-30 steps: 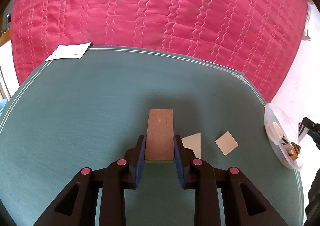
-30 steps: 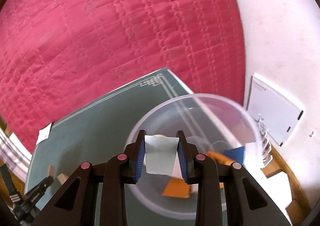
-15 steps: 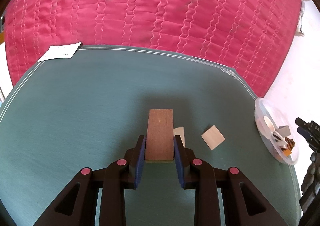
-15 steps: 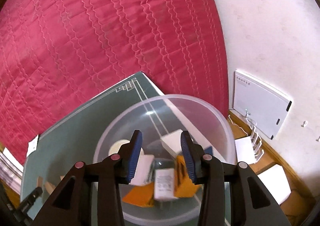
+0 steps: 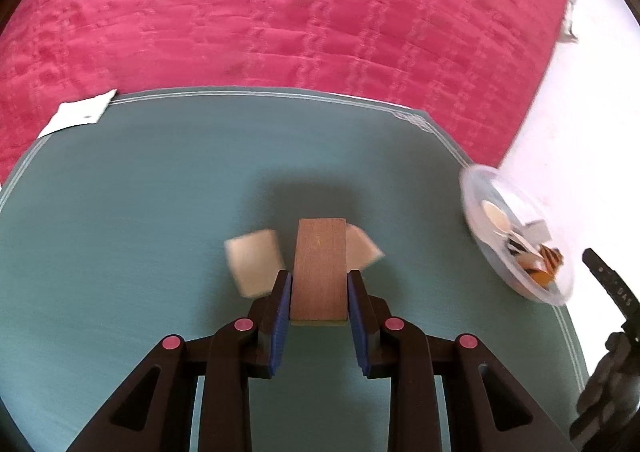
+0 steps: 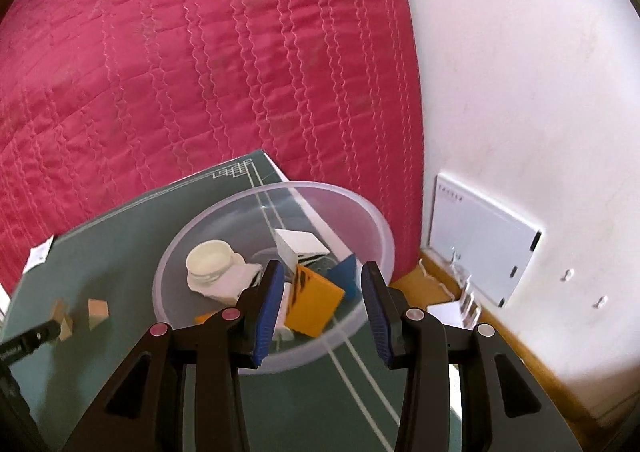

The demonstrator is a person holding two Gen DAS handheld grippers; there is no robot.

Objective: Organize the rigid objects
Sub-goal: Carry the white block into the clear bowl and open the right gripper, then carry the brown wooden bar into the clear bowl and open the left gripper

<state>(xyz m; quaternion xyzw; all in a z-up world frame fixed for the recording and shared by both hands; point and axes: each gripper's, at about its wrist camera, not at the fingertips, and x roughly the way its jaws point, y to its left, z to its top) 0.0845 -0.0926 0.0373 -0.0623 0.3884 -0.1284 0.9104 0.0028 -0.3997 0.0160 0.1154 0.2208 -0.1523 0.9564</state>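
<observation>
Several small blocks in clear bowl (image 6: 372, 228) under empty, parted right gripper (image 6: 323, 292); left gripper (image 5: 319, 294) clamped on wooden block (image 5: 320, 268).

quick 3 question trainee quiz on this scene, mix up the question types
1. True or false: the left tool is clamped on a brown wooden block.
2. Where do the orange piece and the white cup-shaped piece lie? A) on the red quilt B) in the clear plastic bowl C) on the floor
3. Fill in: the right tool holds ____.

Key: 1 true; 2 B; 3 nothing, its jaws stand apart above the bowl.
</observation>
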